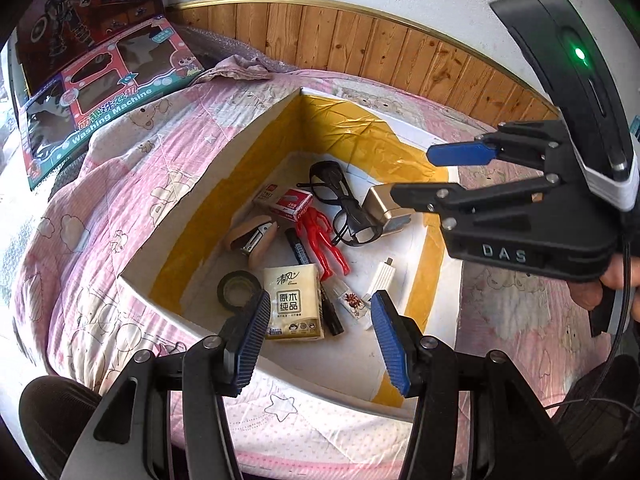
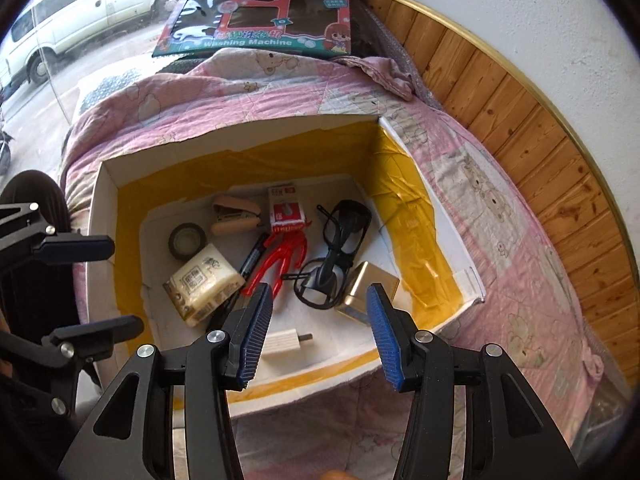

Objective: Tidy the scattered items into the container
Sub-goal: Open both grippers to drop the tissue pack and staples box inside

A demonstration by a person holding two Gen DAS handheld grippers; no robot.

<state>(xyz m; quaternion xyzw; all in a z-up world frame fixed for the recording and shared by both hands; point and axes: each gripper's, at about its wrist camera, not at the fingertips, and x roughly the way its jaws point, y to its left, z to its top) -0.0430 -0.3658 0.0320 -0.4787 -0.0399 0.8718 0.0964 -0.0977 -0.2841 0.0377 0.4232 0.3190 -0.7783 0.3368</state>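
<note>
Items are seen gathered inside the white box point(image 1: 276, 116) on the pink quilt point(image 1: 120, 184): tissue pack point(image 1: 294, 300), red figure point(image 1: 322, 236), glasses point(image 1: 344, 204), stapler point(image 1: 254, 238), tape roll point(image 1: 236, 290). Both the left gripper point(image 1: 320, 336) and right gripper point(image 2: 318, 330) are held spread wide above it, grasping nothing.

Glossy yellow tape lining white cardboard box point(image 2: 105, 184), quilted cloth blanket point(image 2: 500, 208), brushed gold metal tin point(image 2: 370, 286), wood-panelled wall point(image 2: 540, 128)
</note>
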